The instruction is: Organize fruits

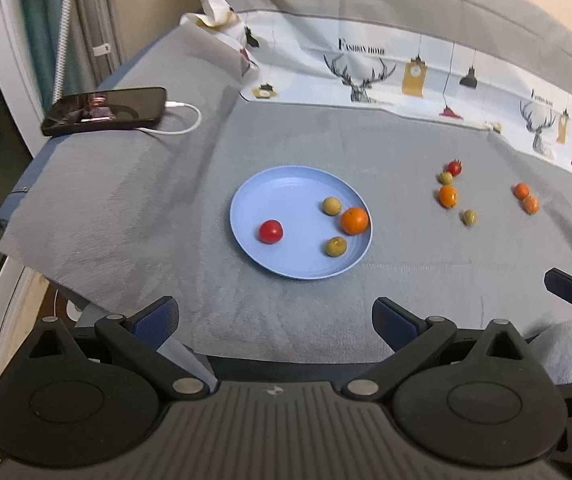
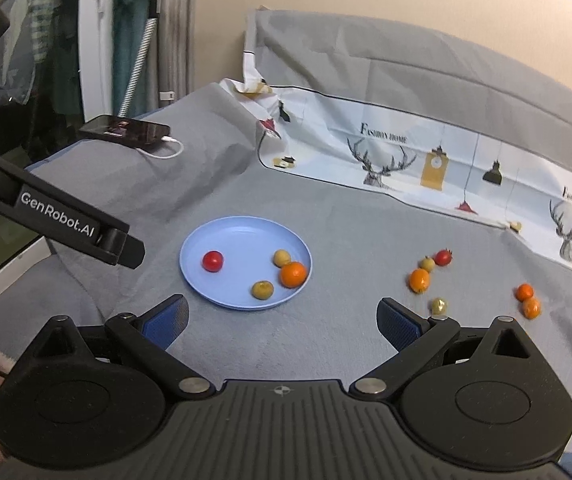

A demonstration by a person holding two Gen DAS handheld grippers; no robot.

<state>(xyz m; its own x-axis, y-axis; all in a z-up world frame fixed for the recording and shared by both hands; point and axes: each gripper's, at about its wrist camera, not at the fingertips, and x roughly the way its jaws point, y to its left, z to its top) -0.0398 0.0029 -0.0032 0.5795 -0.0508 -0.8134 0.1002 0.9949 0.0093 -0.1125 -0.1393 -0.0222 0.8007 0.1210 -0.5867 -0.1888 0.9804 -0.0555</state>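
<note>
The blue plate (image 1: 253, 200) sits near the middle of the tabletop (image 1: 165, 208), which is covered with a grey cloth. It already holds four fruits: a red tomato (image 1: 270, 231) toward its left side, and on the right an orange (image 1: 354, 220) with one greenish fruit (image 1: 331, 205) just behind it and another (image 1: 335, 246) just in front of it. The orange rests close against the plate's right rim.

Six fruits are still loose on the cloth to the right of the plate. A cluster lies nearest: a second tomato (image 1: 454, 167) at the back, a green fruit (image 1: 445, 178) touching or almost touching it, and a small orange (image 1: 447, 195) just in front. A lone green fruit (image 1: 468, 217) lies a little further forward. Well apart to the right, two small oranges (image 1: 526, 198) sit side by side.

Judging by this, the job is under half done if the aim is to gather everything on the plate: four in, six to go.

Both grippers hover low at the near edge, short of the fruit. The left gripper (image 1: 275, 316) has its fingers spread wide with nothing between them; the right gripper (image 2: 281, 316) likewise stands wide apart and empty, its right finger close to the lone green fruit in its own view.

A phone (image 1: 105, 111) on a white cable (image 1: 183, 122) lies at the far left, clear of the work.
</note>
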